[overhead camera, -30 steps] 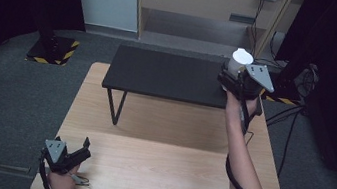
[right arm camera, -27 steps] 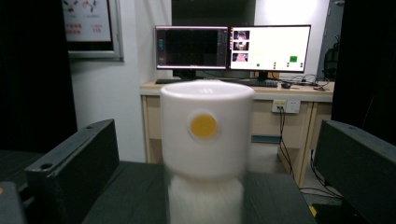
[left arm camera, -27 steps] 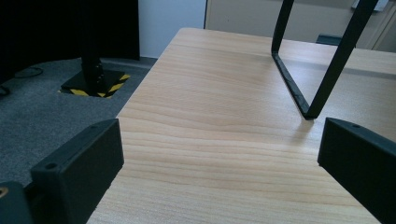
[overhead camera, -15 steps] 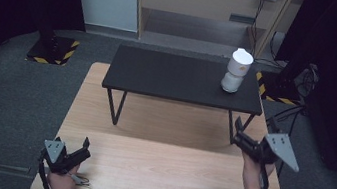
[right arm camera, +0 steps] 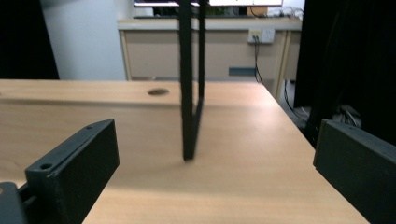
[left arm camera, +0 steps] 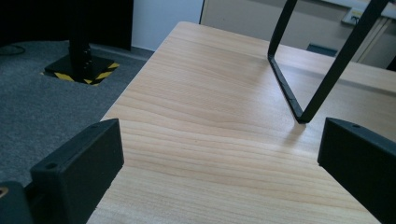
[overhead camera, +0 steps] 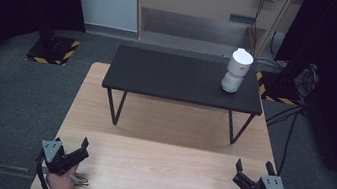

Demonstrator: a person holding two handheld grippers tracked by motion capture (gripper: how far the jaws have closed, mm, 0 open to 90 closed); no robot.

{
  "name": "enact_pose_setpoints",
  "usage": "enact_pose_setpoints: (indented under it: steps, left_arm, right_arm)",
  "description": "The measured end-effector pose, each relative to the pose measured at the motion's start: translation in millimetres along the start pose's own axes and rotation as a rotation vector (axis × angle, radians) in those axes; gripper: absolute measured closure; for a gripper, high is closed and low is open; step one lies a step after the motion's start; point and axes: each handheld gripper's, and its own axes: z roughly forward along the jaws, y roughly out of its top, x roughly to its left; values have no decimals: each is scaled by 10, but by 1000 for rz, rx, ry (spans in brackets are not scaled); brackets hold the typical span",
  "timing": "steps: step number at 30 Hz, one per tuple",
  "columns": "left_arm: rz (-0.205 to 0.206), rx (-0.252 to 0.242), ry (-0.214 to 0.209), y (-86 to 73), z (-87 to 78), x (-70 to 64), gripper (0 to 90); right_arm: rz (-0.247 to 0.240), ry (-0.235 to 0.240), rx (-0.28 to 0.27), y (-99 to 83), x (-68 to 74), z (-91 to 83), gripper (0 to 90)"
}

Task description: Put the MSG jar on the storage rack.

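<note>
A white cup stack (overhead camera: 236, 70) stands on the right part of the small black table (overhead camera: 169, 77), two cups one on the other, the upper one tilted. My right gripper (overhead camera: 253, 174) rests open at the wooden table's (overhead camera: 166, 165) near right corner, with nothing between its jaws. At the near left corner my left gripper (overhead camera: 72, 148) is open and empty too. In the left gripper view the jaws (left arm camera: 219, 154) stand wide apart over bare wood, facing a black table leg (left arm camera: 299, 88). The right gripper view has its jaws (right arm camera: 210, 163) apart before another leg (right arm camera: 190, 84).
The black table stands on thin metal legs at the far half of the wooden table. Grey carpet surrounds it. A black stand on a yellow-striped base (overhead camera: 52, 49) is at far left, cables (overhead camera: 294, 118) at right, a wooden cabinet (overhead camera: 210, 4) behind.
My right gripper let go of the cup stack on the black table and drew back to the near right corner. The left gripper stayed put.
</note>
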Motion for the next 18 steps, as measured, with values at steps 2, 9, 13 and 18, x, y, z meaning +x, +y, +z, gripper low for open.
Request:
enact_pose_setpoints:
  steps: [2,9,13,18]
  left_arm:
    - [5,1,7,-1,-2,-14,0]
    - [106,31,2,21,22,-110,0]
    - [93,31,0,23,20,-92,0]
    - [100,30,-2,21,23,-96,0]
  right_arm:
    - [15,-14,19,-87,-49,-35,6]
    - [58,-34,23,-186,-101,-88,6]
    - [79,-42,24,-192,-118,-87,6]
    - [92,-51,26,-191,-112,-88,6]
